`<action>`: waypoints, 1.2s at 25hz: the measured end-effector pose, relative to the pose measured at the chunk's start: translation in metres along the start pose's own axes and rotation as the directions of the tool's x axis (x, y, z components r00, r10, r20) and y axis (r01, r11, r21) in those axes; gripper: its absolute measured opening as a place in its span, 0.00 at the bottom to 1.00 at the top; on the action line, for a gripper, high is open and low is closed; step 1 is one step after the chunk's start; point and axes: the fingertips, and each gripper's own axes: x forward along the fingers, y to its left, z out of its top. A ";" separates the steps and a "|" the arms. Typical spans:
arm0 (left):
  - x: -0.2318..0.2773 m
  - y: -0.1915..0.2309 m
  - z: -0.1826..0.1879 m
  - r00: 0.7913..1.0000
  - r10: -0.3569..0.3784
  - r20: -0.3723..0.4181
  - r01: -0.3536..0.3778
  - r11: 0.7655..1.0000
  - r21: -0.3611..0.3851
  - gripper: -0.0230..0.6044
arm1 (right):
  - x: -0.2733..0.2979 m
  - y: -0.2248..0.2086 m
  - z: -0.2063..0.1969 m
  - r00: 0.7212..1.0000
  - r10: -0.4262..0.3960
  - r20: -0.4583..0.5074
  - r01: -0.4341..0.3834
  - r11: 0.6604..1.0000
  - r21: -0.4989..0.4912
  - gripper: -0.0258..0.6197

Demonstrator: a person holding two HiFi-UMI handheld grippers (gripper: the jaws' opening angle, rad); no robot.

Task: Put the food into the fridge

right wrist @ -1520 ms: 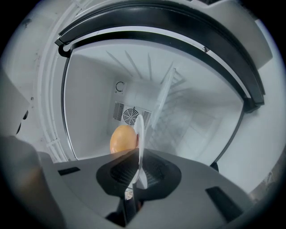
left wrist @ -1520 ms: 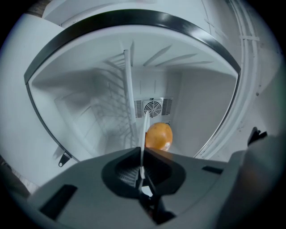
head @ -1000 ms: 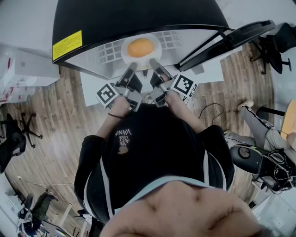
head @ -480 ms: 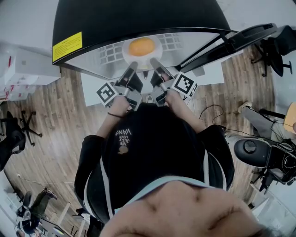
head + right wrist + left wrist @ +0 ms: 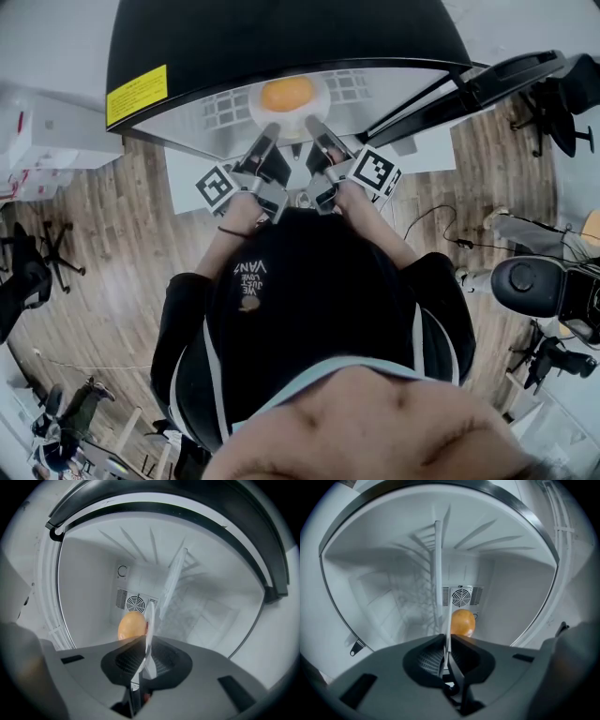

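An orange (image 5: 288, 94) sits on a white plate (image 5: 322, 101) inside the open fridge (image 5: 281, 37), above its wire shelf (image 5: 216, 108). The left gripper (image 5: 271, 132) and right gripper (image 5: 312, 126) each have their fingers clamped on the plate's near rim, side by side at the fridge mouth.

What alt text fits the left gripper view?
The left gripper has its jaws shut on the rim of a white plate seen edge-on, held inside a white fridge. An orange fruit sits on the plate just past the jaws, in front of a round fan grille on the back wall.
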 end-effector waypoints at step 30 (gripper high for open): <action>0.012 -0.004 0.013 0.999 -0.023 0.025 0.024 0.999 -0.025 0.12 | 0.018 0.017 0.013 0.997 0.075 0.018 -0.075 0.996 -0.041 0.14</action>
